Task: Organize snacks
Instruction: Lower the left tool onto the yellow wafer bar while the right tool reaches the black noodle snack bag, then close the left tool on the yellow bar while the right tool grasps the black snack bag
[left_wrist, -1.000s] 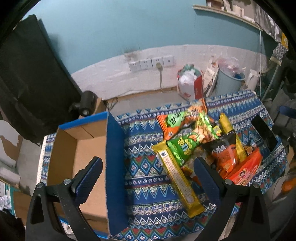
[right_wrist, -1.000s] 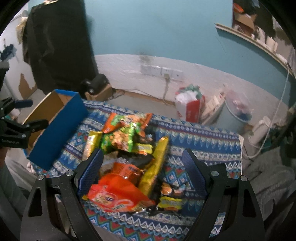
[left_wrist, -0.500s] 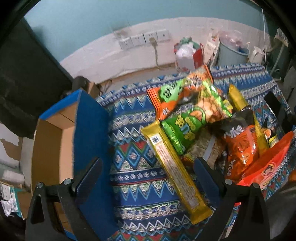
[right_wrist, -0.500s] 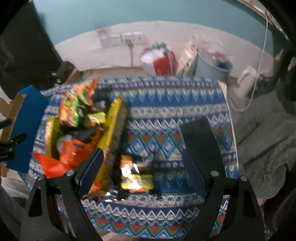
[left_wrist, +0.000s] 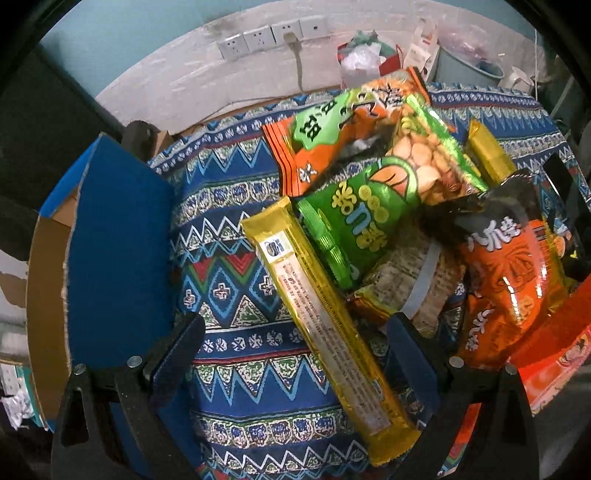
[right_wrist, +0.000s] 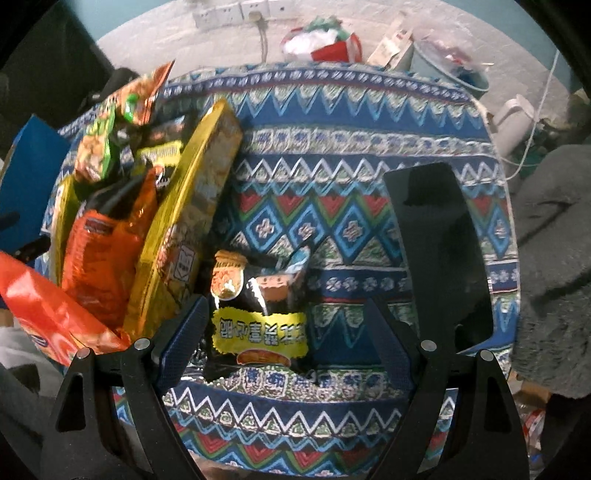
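A heap of snack packs lies on a patterned blue cloth (left_wrist: 236, 280). My left gripper (left_wrist: 295, 339) is open, low over the cloth, and a long gold pack (left_wrist: 325, 317) runs between its fingers without being clamped. A green bag (left_wrist: 354, 218), an orange-green bag (left_wrist: 332, 125) and an orange bag (left_wrist: 506, 273) lie beyond it. My right gripper (right_wrist: 284, 328) is open too, straddling a small black pack with a yellow label (right_wrist: 258, 325). Left of it lean a wide gold pack (right_wrist: 188, 221) and an orange bag (right_wrist: 103, 251).
A cardboard box with a blue outside (left_wrist: 110, 258) stands at the cloth's left edge, its opening facing up. A black phone (right_wrist: 439, 251) lies on the cloth to the right. Bags, a bin (left_wrist: 469, 70) and wall sockets sit on the floor behind the table.
Both grippers have come down and closer to the table. The left one swung from the box towards the gold pack; the right one moved right, over the small black pack.
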